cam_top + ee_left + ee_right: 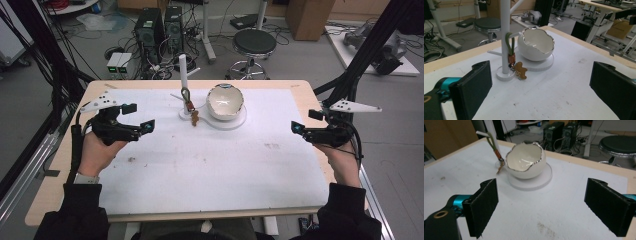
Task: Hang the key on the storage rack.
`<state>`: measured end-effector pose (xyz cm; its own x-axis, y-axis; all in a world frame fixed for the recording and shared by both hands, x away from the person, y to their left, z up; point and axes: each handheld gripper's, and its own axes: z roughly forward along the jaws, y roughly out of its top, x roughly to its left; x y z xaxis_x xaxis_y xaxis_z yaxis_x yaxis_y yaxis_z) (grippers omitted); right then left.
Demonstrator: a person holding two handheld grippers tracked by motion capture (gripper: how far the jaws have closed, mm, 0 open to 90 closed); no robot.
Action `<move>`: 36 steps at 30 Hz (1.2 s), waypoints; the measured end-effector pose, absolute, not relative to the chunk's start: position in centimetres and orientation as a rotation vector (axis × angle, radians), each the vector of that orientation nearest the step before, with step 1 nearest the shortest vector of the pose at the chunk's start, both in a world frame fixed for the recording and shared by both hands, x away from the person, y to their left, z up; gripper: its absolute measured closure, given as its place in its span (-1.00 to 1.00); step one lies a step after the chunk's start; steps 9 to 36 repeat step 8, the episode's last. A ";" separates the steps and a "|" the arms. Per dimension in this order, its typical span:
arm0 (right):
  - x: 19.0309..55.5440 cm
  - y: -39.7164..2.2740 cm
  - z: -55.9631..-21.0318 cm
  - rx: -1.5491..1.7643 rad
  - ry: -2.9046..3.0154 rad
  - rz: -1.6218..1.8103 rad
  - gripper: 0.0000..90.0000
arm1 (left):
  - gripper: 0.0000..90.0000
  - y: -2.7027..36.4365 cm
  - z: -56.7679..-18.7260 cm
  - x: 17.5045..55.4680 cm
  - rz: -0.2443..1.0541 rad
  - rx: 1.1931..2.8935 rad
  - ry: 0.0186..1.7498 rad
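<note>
Ahead of the left hand-held gripper (pixel 541 87), whose black pads look matt and slightly rough, a glossy white bowl (pixel 536 45) (silvery jagged rim) rests on a matt white disc (pixel 544 65). The smooth white stand (pixel 504 37) looks plastic. The counter (pixel 200 165) shows pale wood edges under a matt, stained white sheet.

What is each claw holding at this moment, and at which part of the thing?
Nothing is held. The left claw and the right claw are both open with bare pads, well apart from the eggshell-shaped bowl and the keychain hanging on the white stand.
</note>
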<state>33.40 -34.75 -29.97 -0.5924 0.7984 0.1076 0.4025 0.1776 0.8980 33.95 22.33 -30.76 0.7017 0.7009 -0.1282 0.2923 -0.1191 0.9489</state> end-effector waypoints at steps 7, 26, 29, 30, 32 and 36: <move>33.6 -34.4 -30.1 1.089 2.135 1.403 -0.74 | -0.90 22.4 -30.8 34.0 0.423 1.707 0.808; 33.7 -34.2 -30.2 1.089 2.147 1.403 -0.74 | -0.90 22.4 -30.8 34.0 0.422 1.713 0.809; 33.7 -34.2 -30.2 1.089 2.147 1.403 -0.74 | -0.90 22.4 -30.8 34.0 0.422 1.713 0.809; 33.7 -34.2 -30.2 1.089 2.147 1.403 -0.74 | -0.90 22.4 -30.8 34.0 0.422 1.713 0.809; 33.7 -34.2 -30.2 1.089 2.147 1.403 -0.74 | -0.90 22.4 -30.8 34.0 0.422 1.713 0.809; 33.7 -34.2 -30.2 1.089 2.147 1.403 -0.74 | -0.90 22.4 -30.8 34.0 0.422 1.713 0.809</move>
